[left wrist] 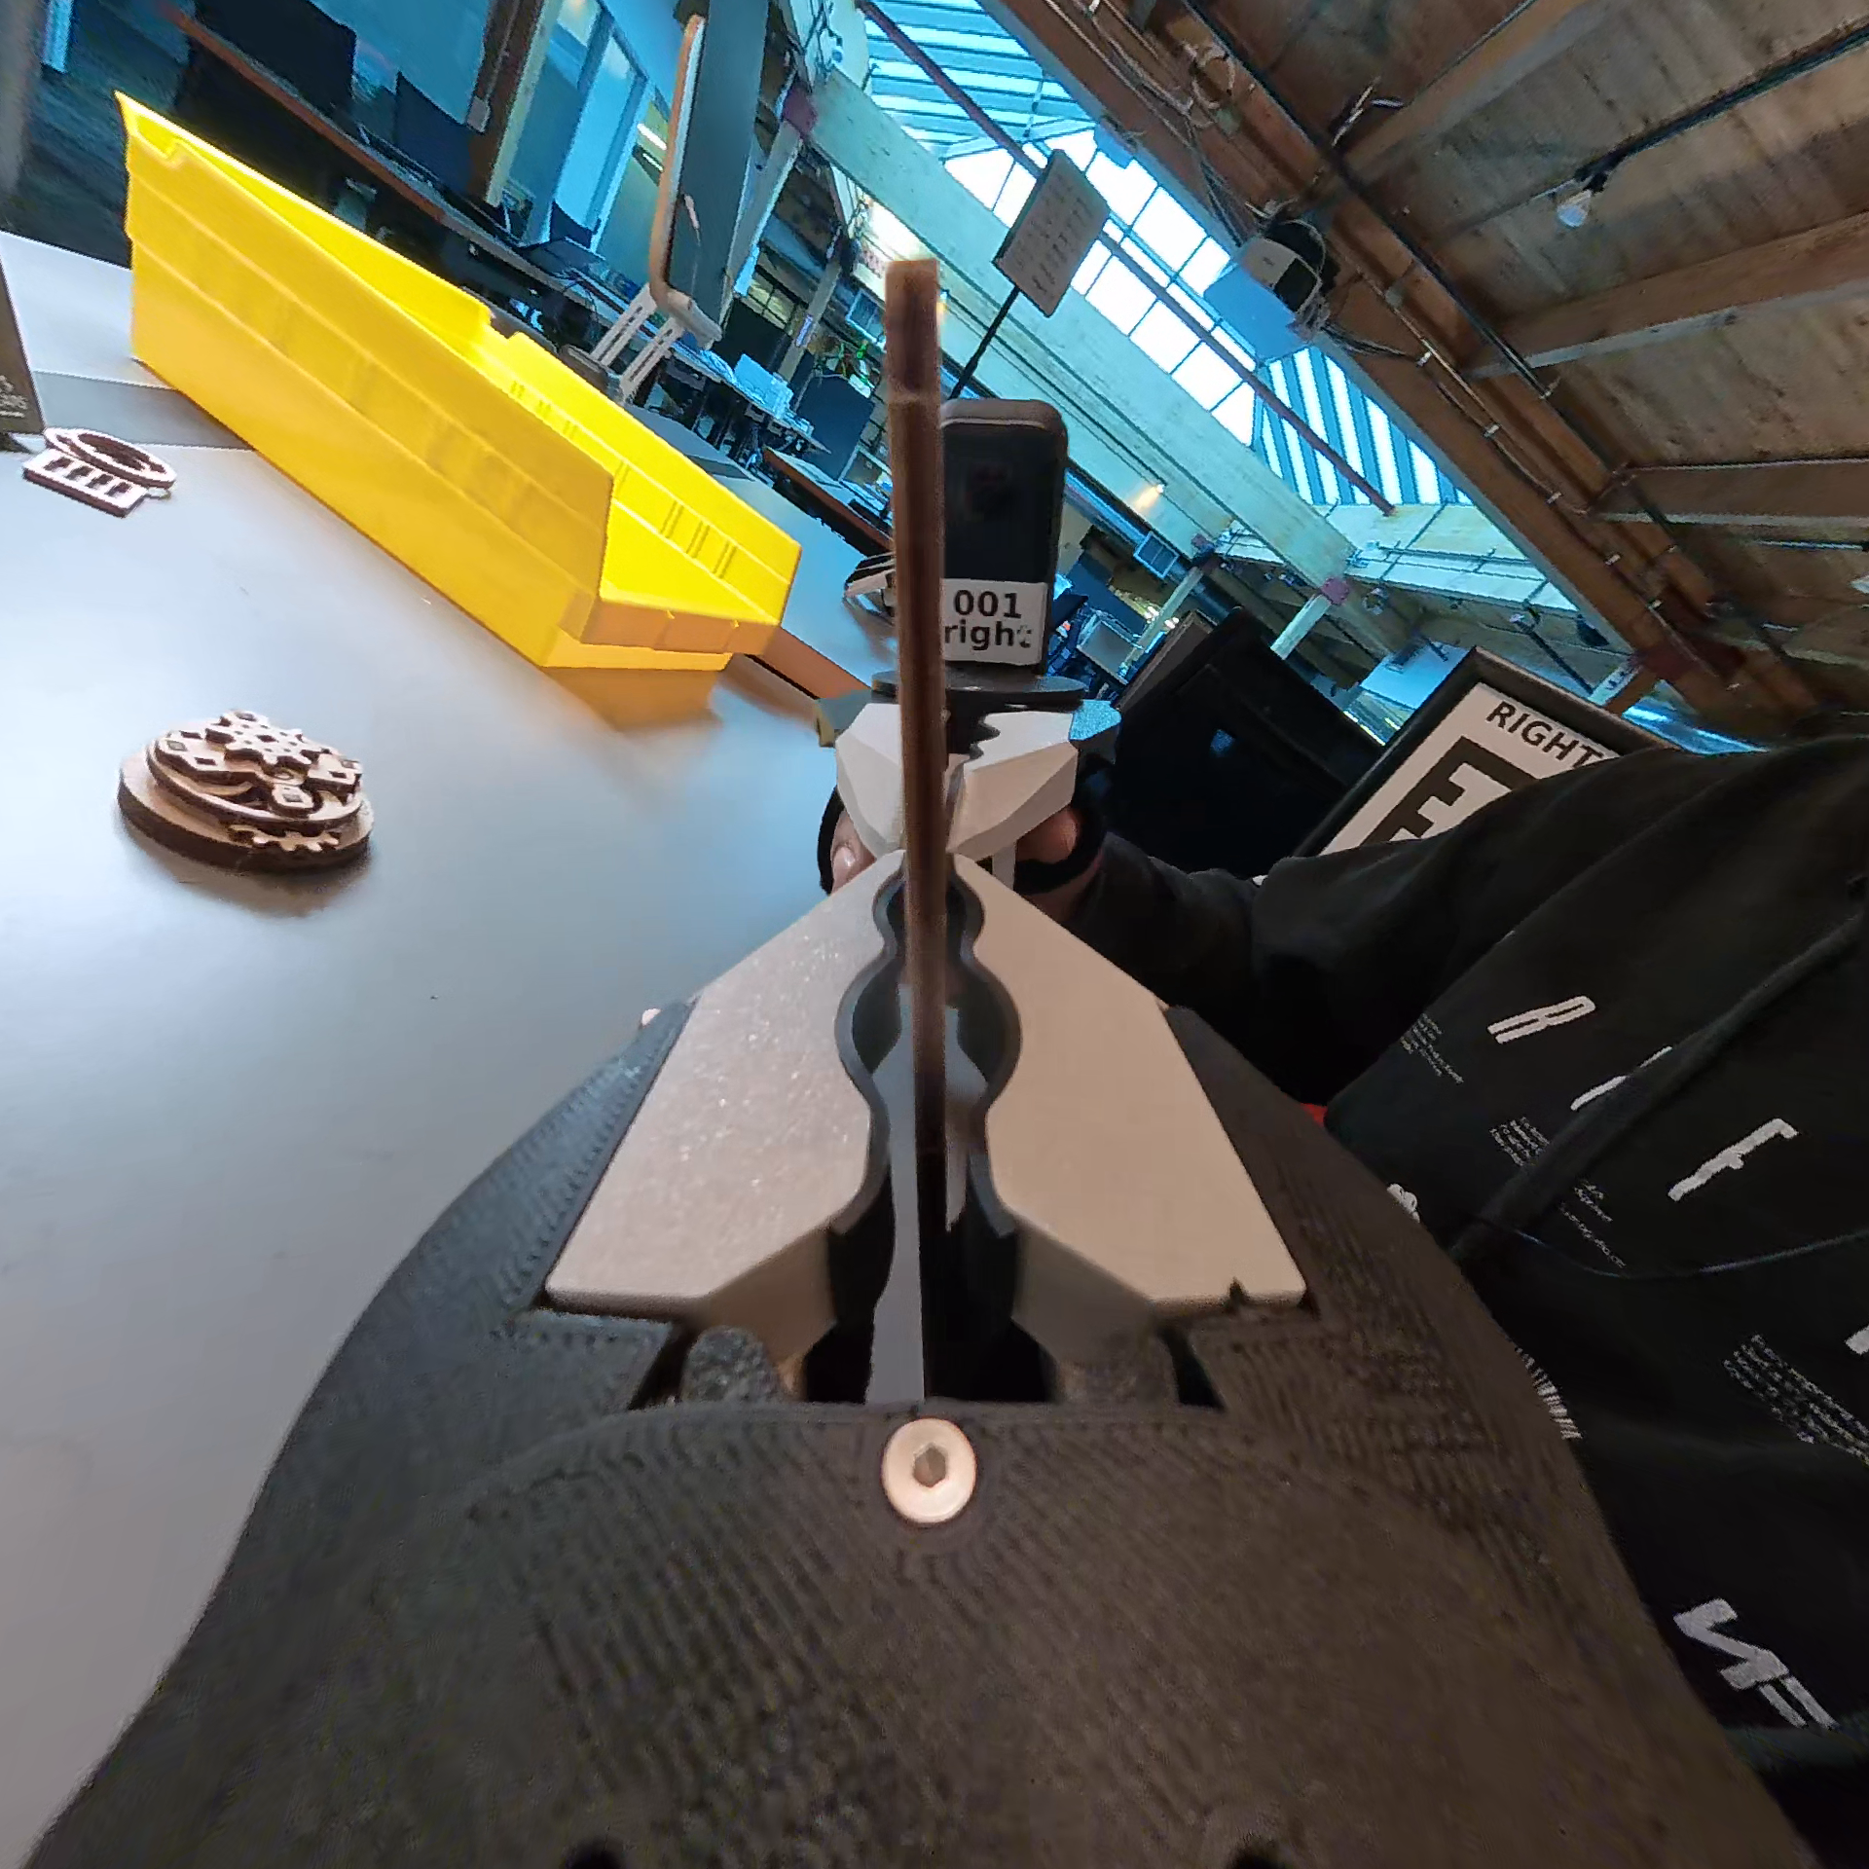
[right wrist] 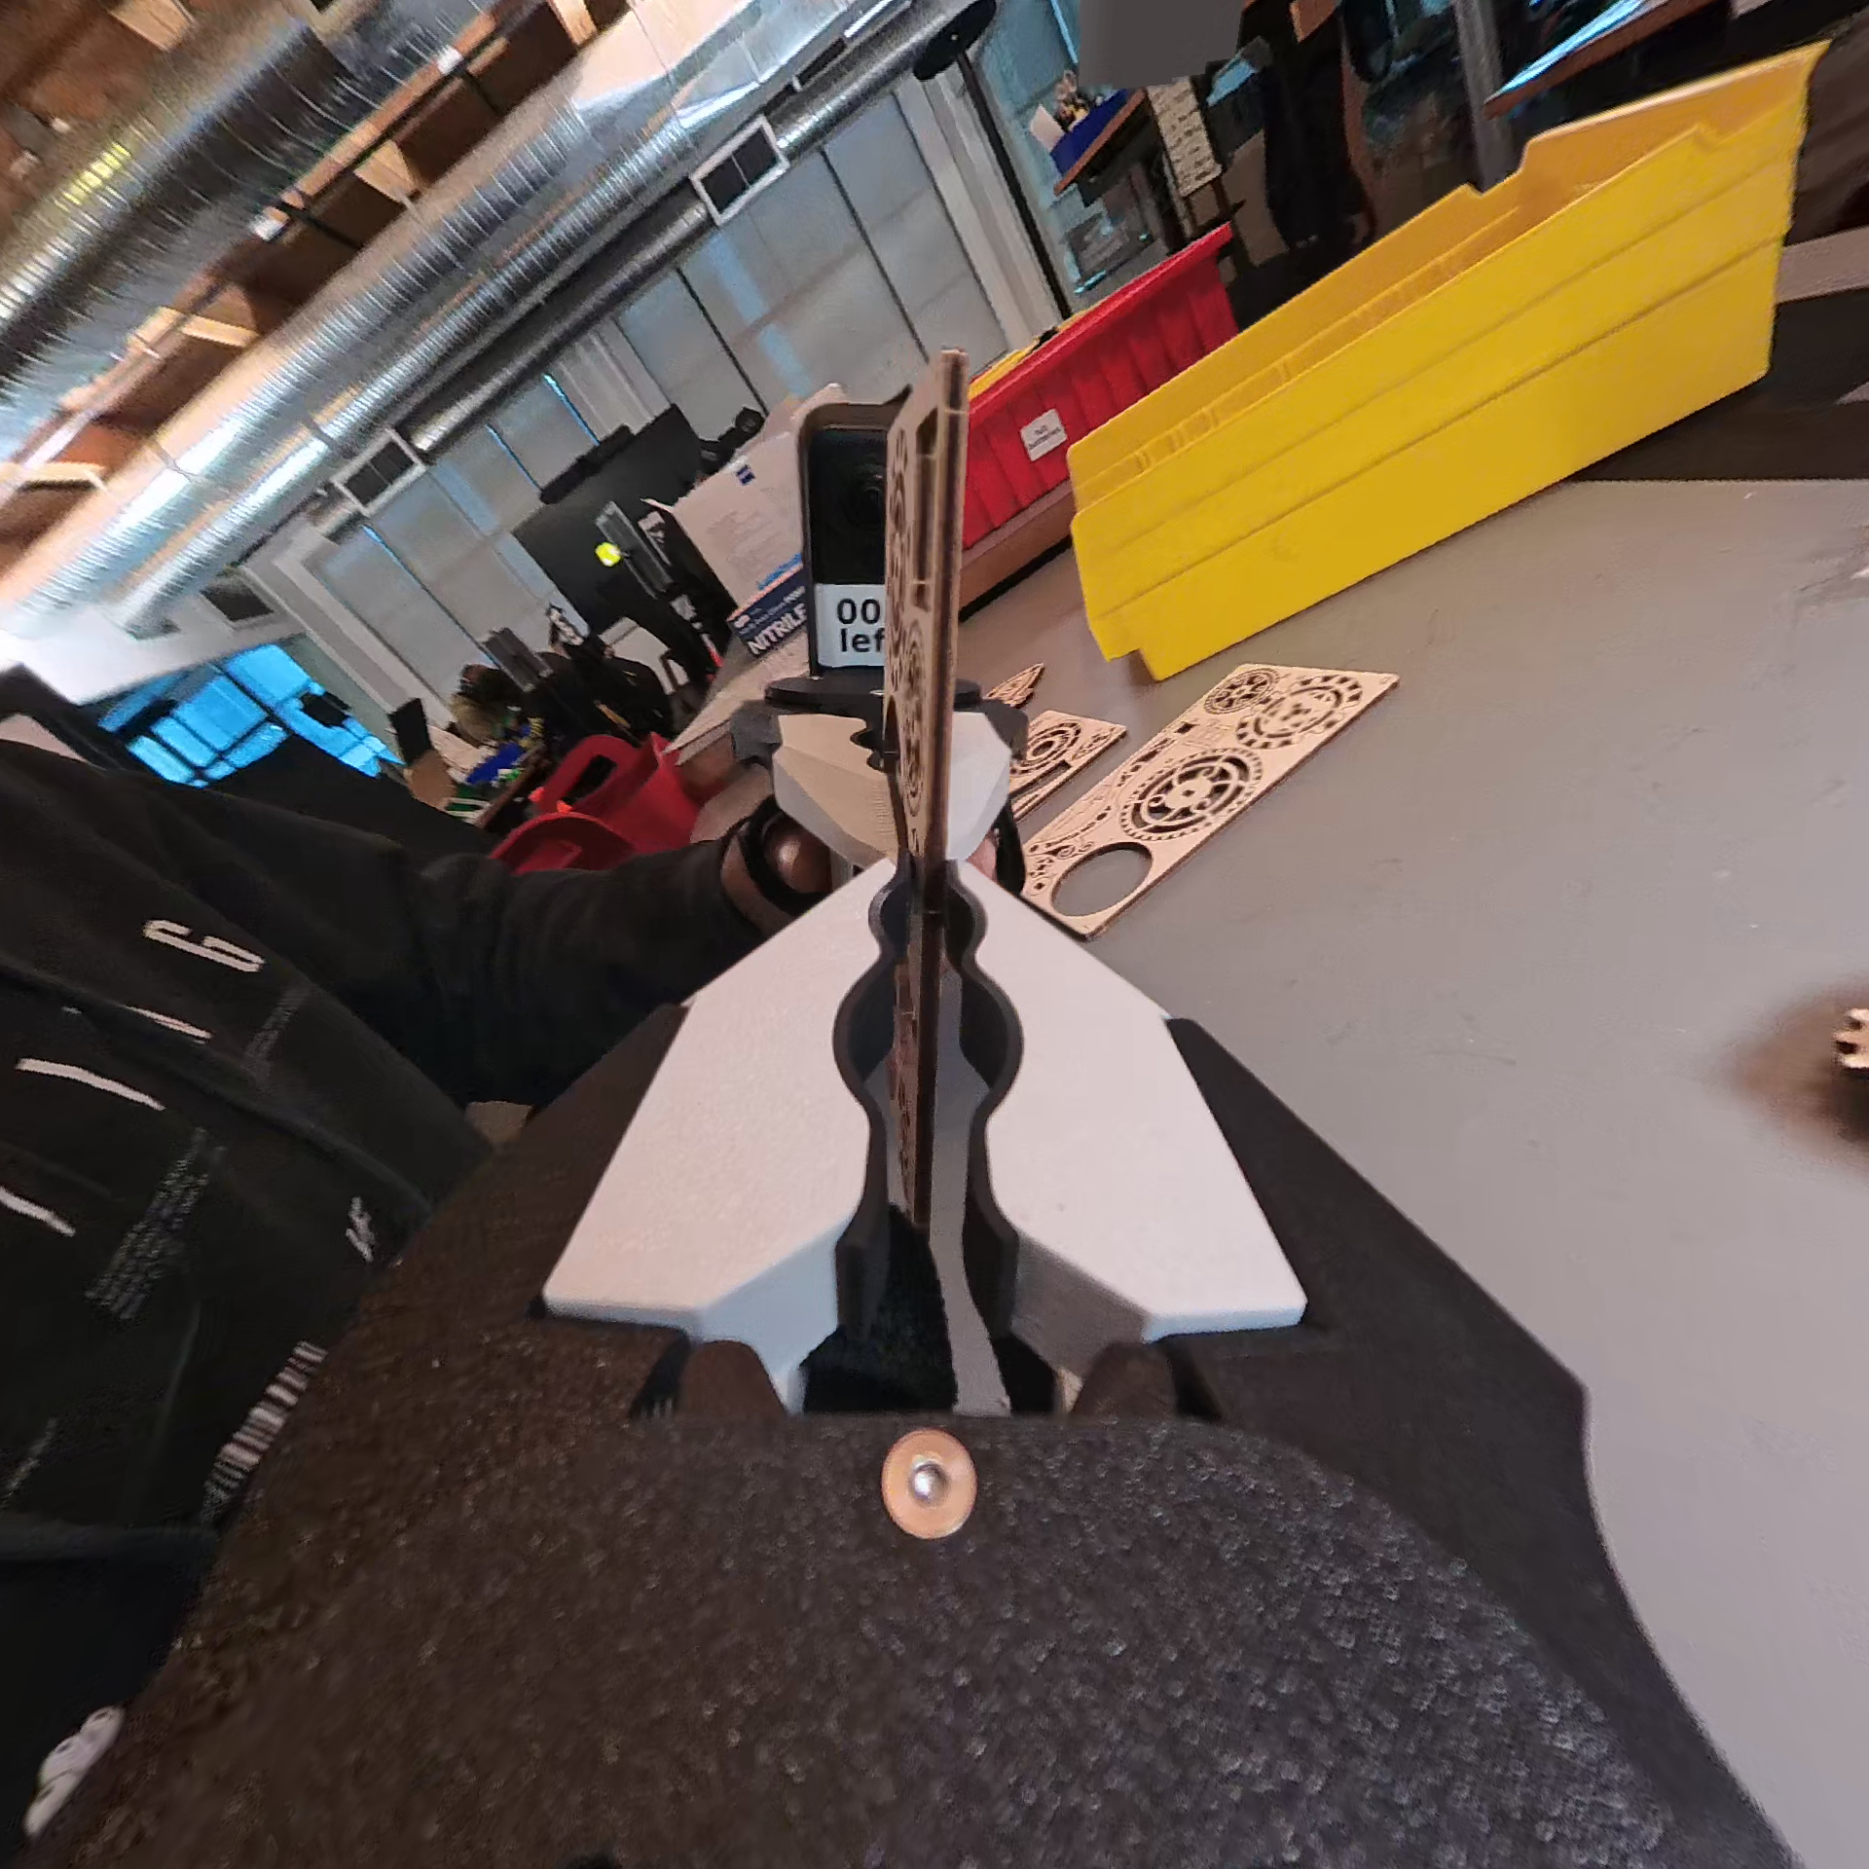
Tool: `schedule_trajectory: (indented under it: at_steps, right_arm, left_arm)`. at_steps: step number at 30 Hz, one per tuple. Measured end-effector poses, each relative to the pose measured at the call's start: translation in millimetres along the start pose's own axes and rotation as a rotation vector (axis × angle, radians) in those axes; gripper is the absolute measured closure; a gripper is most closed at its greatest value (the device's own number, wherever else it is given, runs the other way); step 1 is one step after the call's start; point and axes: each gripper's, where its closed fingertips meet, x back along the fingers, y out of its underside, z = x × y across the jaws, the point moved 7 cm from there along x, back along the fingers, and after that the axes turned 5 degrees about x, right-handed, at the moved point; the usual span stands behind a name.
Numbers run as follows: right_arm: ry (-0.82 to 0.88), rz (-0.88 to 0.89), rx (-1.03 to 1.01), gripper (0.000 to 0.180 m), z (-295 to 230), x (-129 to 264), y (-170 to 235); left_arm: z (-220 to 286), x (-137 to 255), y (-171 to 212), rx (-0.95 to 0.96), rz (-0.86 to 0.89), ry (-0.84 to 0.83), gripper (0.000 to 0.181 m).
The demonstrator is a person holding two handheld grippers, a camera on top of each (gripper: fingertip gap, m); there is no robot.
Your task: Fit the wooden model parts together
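A thin laser-cut wooden sheet (left wrist: 915, 607) stands edge-on between both grippers, above the grey table (left wrist: 506, 961). My left gripper (left wrist: 925, 895) is shut on one end of it. My right gripper (right wrist: 922, 895) is shut on the other end of the same sheet (right wrist: 922, 607), whose cut gear patterns show on its left face. The two grippers face each other: the right one shows beyond the sheet in the left wrist view (left wrist: 956, 799), and the left one in the right wrist view (right wrist: 890, 799). A round assembled wooden gear model (left wrist: 248, 794) lies on the table to the left.
A long yellow bin (left wrist: 425, 405) lies at the back of the table, also in the right wrist view (right wrist: 1416, 405), with a red bin (right wrist: 1102, 405) behind it. Several flat wooden part sheets (right wrist: 1204, 779) lie in front of it. Small wooden pieces (left wrist: 101, 470) lie far left. A person's dark sleeve (left wrist: 1416, 961) is beside me. Left and right tips are no more than a few centimetres apart. The round assembled wooden gear model (left wrist: 248, 794) is about 15 cm from my right fingertips.
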Motion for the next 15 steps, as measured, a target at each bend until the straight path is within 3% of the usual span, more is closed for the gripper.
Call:
schedule_trajectory:
  at_steps: [15]
  right_arm:
    - [0.077,-0.004,0.017,0.175,-1.1,1.3,-4.3]
  left_arm:
    - [5.0,-2.0,-2.2,-0.062,0.009,-0.107,0.179]
